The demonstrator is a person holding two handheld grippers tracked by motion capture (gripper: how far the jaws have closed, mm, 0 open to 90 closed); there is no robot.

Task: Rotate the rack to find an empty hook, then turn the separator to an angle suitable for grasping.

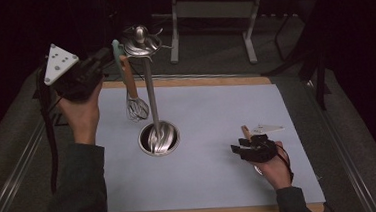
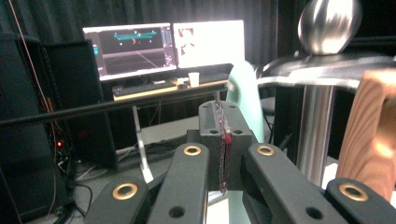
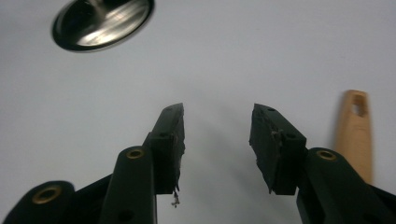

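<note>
so left gripper (image 1: 103,56) jaws closed beside the hanging whisk (image 1: 134,97); right gripper (image 1: 240,148) jaws open, idle on bench (image 1: 216,109). next: release or regrip, unclear.

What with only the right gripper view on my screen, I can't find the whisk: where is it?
Observer: The whisk hangs upright beside the pole of the steel stand, with its green loop up at the stand's top.
Operator: Is the left gripper on it?
Observer: The left gripper is right beside that loop with its jaws shut. I can't tell whether it pinches it.
</note>
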